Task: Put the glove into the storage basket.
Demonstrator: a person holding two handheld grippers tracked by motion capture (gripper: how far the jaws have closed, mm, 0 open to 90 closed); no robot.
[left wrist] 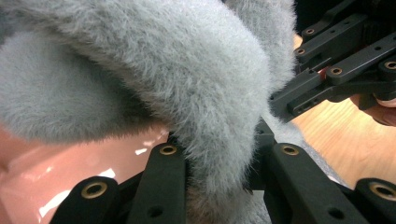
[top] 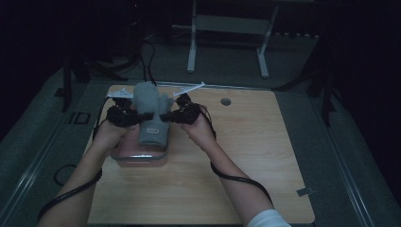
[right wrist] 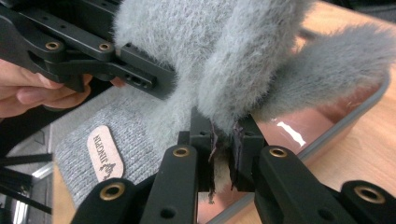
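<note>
High view: mitten [top: 150, 101] upright, fingertip end up

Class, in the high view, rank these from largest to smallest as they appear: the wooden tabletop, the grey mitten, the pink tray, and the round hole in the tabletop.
1. wooden tabletop
2. grey mitten and pink tray: look alike, mitten hides much of the tray, so unranked
3. round hole

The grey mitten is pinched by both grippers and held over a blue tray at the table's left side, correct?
Not quite: the tray is pink, not blue, as the right gripper view shows. The rest stands: the left gripper and the right gripper both pinch the grey mitten over it, at the table's left side.
</note>
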